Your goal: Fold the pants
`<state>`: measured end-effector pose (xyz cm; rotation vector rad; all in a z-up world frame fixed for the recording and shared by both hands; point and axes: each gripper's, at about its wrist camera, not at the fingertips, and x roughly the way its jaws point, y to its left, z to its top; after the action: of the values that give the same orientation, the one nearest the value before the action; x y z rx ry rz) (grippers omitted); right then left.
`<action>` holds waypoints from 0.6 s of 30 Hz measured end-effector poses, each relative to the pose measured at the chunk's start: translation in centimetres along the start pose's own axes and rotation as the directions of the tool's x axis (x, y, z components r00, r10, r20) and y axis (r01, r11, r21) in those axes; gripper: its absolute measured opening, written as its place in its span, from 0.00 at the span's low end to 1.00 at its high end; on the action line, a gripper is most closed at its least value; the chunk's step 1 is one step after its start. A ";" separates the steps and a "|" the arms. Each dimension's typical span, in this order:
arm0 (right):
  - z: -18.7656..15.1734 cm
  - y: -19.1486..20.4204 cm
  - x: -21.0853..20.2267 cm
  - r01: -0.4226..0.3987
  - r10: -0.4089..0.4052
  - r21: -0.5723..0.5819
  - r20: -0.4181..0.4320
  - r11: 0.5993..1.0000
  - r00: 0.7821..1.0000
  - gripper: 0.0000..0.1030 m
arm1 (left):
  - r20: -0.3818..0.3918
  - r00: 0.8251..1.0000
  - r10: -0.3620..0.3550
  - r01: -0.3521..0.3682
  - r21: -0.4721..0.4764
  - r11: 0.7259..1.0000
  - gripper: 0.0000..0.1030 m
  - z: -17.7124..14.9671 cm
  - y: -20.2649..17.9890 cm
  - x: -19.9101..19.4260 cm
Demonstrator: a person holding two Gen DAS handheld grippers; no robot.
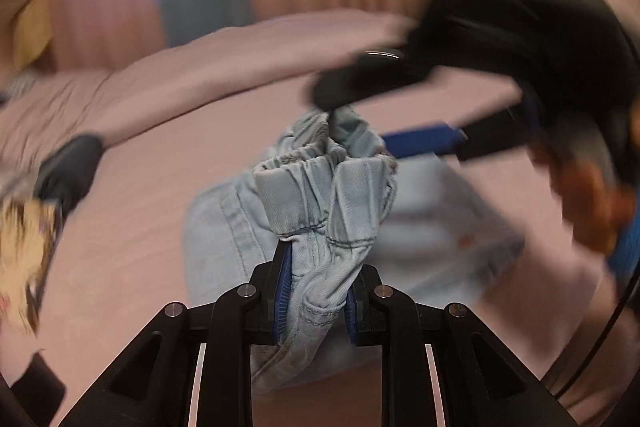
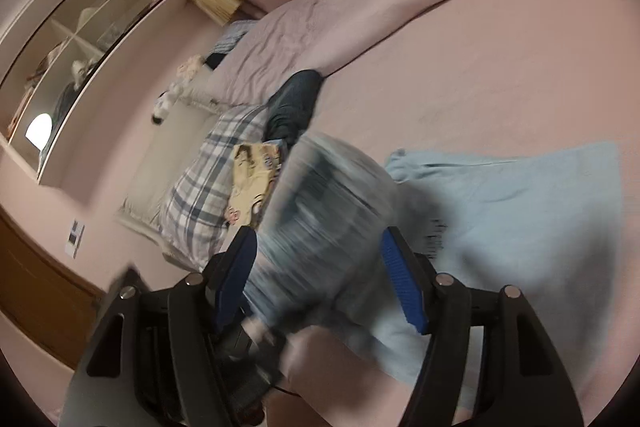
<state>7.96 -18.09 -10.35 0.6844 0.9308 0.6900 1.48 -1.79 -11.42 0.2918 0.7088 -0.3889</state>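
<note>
Light blue denim pants (image 1: 320, 211) lie on a pink bed (image 1: 140, 207). My left gripper (image 1: 316, 279) is shut on the bunched elastic waistband and lifts it. My right gripper (image 1: 352, 119) shows blurred at the upper right of the left wrist view, jaws apart around the far end of the waistband. In the right wrist view my right gripper (image 2: 320, 247) is open, with a blurred fold of the pants (image 2: 520, 211) between its blue pads (image 2: 400, 283). The rest of the pants spreads flat to the right.
A folded black garment (image 2: 294, 103), a plaid cloth (image 2: 208, 179) and a yellow printed item (image 2: 252, 175) lie at the bed's left side. A rumpled pink blanket (image 2: 360, 7) runs along the far side. Shelves (image 2: 80, 39) stand by the wall.
</note>
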 end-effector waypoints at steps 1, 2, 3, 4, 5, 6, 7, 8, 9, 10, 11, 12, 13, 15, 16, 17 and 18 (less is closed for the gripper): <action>0.0 -0.5 0.1 0.041 -0.041 0.023 -0.021 0.999 0.999 0.64 | -0.008 1.000 0.010 -0.009 0.037 0.999 0.20 -0.2 -0.9 0.3; 0.0 -1.0 0.2 0.064 -0.062 0.045 -0.039 0.997 0.997 0.64 | -0.019 1.000 0.019 -0.018 0.071 0.997 0.20 -0.5 -1.7 0.7; -0.1 -1.7 0.4 0.081 -0.077 0.067 -0.065 0.994 0.995 0.64 | -0.024 0.999 0.026 -0.023 0.083 0.996 0.20 -0.7 -1.9 0.9; -0.3 -2.4 0.6 0.118 -0.111 0.081 -0.092 0.990 0.990 0.60 | -0.027 0.999 0.038 -0.035 0.093 0.995 0.20 -0.7 -2.0 1.1; -0.5 -2.7 0.6 0.145 -0.136 0.087 -0.101 0.986 0.986 0.37 | -0.025 0.999 0.039 -0.037 0.103 0.994 0.20 -0.6 -2.2 1.0; -0.4 -3.2 0.6 0.153 -0.144 0.087 -0.106 0.984 0.984 0.25 | -0.017 0.999 0.039 -0.037 0.109 0.993 0.20 -0.4 -2.3 0.8; -0.2 -3.7 0.2 0.141 -0.131 0.104 -0.102 0.984 0.986 0.22 | -0.005 0.999 0.046 -0.045 0.125 0.991 0.20 0.0 -2.6 0.5; 0.1 -4.0 0.1 0.131 -0.120 0.116 -0.099 0.985 0.988 0.15 | 0.010 0.998 0.055 -0.056 0.147 0.988 0.20 0.6 -2.9 0.1; 0.6 -3.9 0.0 0.132 -0.123 0.102 -0.091 0.986 0.988 0.13 | 0.022 0.998 0.059 -0.062 0.158 0.985 0.20 0.9 -3.2 -0.1; 0.8 -3.6 -0.4 0.130 -0.124 0.079 -0.076 0.988 0.989 0.13 | 0.040 0.998 0.055 -0.061 0.172 0.983 0.20 1.4 -3.6 -0.5; 1.1 -3.1 -0.9 0.128 -0.125 0.055 -0.061 0.990 0.990 0.12 | 0.052 0.998 0.046 -0.055 0.178 0.982 0.20 1.7 -3.9 -0.6; 1.6 -2.6 -1.6 0.123 -0.122 0.033 -0.043 0.992 0.992 0.12 | 0.062 0.997 0.035 -0.046 0.184 0.982 0.20 1.9 -4.2 -0.7; 1.9 -2.5 -2.3 0.117 -0.117 0.020 -0.026 0.993 0.993 0.12 | 0.064 0.998 0.024 -0.036 0.188 0.981 0.20 2.0 -4.6 -0.8; 2.2 -3.3 -3.6 0.122 -0.122 0.018 0.000 0.992 0.993 0.11 | 0.047 0.999 -0.005 -0.004 0.192 0.981 0.20 2.4 -5.5 0.1; 2.1 -4.1 -4.3 0.130 -0.130 0.031 0.004 0.991 0.991 0.11 | 0.033 0.999 -0.014 0.008 0.196 0.981 0.20 2.2 -6.2 0.6; 2.0 -5.0 -4.5 0.142 -0.143 0.046 0.003 0.989 0.990 0.10 | 0.009 1.000 -0.021 0.018 0.205 0.979 0.20 1.9 -7.0 1.4; 1.8 -6.0 -4.7 0.163 -0.163 0.064 0.002 0.985 0.987 0.09 | -0.004 1.000 -0.028 0.028 0.208 0.978 0.20 1.8 -7.4 1.9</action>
<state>8.84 -25.68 -11.97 0.6581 0.9941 0.5146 0.53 -9.52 -12.36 0.4807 0.6746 -0.4913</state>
